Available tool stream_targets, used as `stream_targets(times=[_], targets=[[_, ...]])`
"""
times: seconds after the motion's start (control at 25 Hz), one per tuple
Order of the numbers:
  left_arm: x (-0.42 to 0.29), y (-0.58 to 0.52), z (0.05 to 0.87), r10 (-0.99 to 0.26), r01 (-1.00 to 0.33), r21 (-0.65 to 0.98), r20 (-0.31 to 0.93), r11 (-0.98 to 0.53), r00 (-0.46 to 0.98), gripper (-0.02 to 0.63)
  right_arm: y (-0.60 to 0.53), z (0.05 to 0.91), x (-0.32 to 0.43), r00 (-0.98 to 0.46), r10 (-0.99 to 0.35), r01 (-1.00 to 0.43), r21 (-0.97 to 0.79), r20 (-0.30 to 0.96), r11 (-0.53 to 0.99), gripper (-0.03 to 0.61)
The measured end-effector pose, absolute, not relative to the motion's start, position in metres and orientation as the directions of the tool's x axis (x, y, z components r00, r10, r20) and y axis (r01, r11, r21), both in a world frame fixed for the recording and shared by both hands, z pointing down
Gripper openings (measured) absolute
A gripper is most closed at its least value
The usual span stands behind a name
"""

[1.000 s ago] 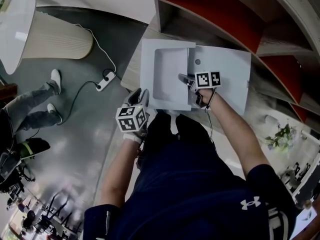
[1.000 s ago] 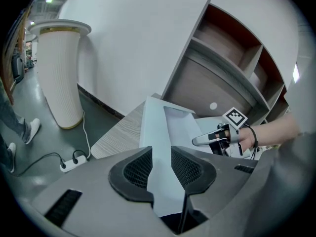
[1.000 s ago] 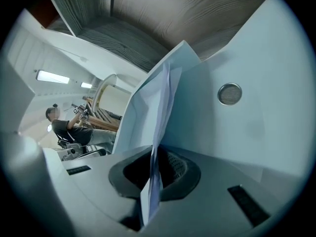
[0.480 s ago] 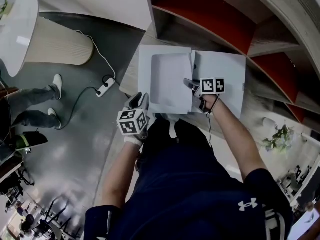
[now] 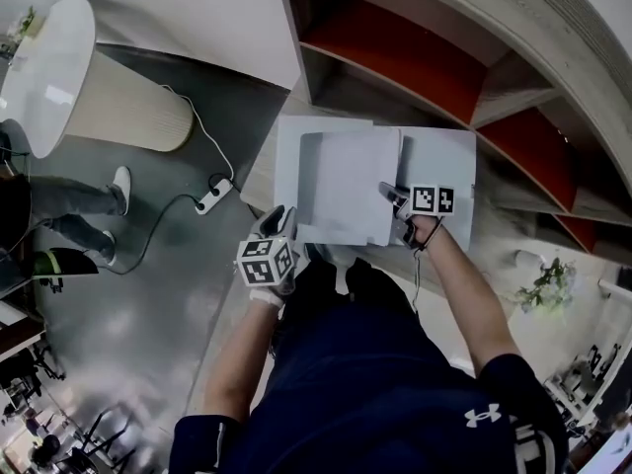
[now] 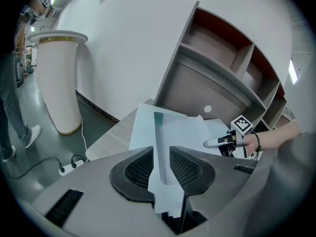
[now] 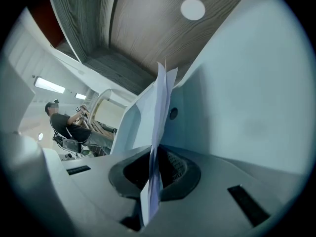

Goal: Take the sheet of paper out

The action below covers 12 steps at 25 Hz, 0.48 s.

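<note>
A pale translucent folder (image 5: 286, 146) lies opened out on the wooden table (image 5: 259, 171), its flap (image 5: 446, 161) spread to the right. A white sheet of paper (image 5: 341, 191) lies across it, partly slid out to the right. My right gripper (image 5: 391, 194) is shut on the sheet's right edge; in the right gripper view the sheet (image 7: 160, 107) runs edge-on between the jaws of that gripper (image 7: 157, 169). My left gripper (image 5: 275, 213) sits at the folder's near left corner. Its jaws have just been closing, and the folder's edge (image 6: 143, 127) shows in their gap, untouched by the pads.
Wooden shelves with red backs (image 5: 395, 38) rise just behind the table. On the grey floor to the left stand a white ribbed pedestal (image 5: 118, 97) and a power strip (image 5: 214, 196) with its cable. A person's legs (image 5: 69, 200) show at the far left.
My right gripper has moved to the right and drawn the sheet further out across the open folder. The left gripper has stayed at the folder's near corner.
</note>
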<state>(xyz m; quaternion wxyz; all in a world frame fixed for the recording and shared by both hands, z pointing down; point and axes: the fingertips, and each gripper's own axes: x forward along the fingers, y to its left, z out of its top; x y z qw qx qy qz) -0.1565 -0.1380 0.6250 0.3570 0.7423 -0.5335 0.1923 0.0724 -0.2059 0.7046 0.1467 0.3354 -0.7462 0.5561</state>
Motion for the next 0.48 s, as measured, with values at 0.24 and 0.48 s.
stream_targets(times=[0.24,0.48], targets=[[-0.155,-0.136,0.617,-0.668,-0.93,0.316,0.653,-0.187,0.357,0.109,-0.202,0.697,0.097,-0.712,-0.379,-0.676,-0.724,0.591,0.141,0.018],[-0.154,-0.136,0.606,-0.682,-0.926,0.323,0.634,-0.194,0.364,0.103,-0.194,0.686,0.118,-0.691,-0.422,-0.684,-0.72,0.587,0.118,0.018]])
